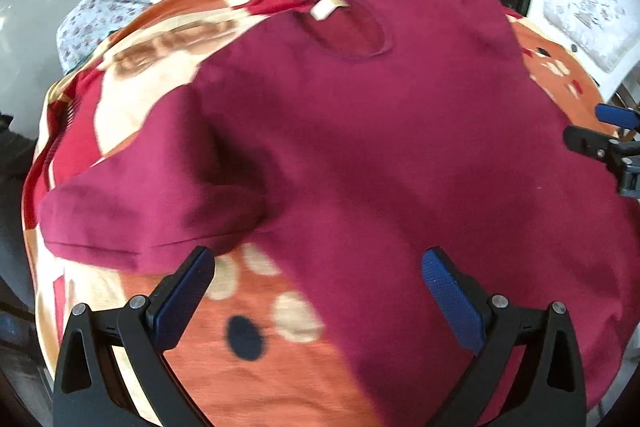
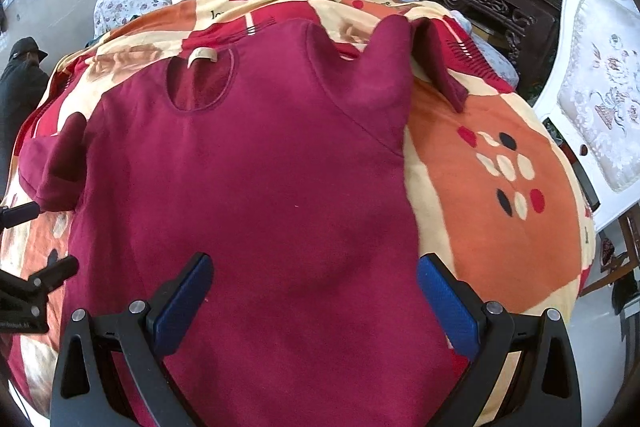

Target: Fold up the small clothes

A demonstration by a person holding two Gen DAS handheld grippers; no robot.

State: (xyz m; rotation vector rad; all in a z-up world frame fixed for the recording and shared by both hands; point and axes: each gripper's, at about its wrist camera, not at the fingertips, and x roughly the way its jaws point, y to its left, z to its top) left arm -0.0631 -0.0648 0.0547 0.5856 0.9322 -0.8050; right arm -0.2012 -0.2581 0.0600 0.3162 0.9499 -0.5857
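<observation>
Orange, red and cream blanket (image 2: 492, 211) covers the bed under both of my grippers. Maroon shirt (image 2: 256, 187) lies spread flat on it, neckline (image 2: 200, 83) at the far end with a cream label (image 2: 203, 56) inside. 1 sleeve (image 1: 132, 223) lies flat toward the left; the other (image 2: 384, 67) is bunched up at the right. My left gripper (image 1: 318, 291) hovers released over the shirt's lower left edge. My right gripper (image 2: 314, 293) hovers released over the lower body, holding nothing.
</observation>
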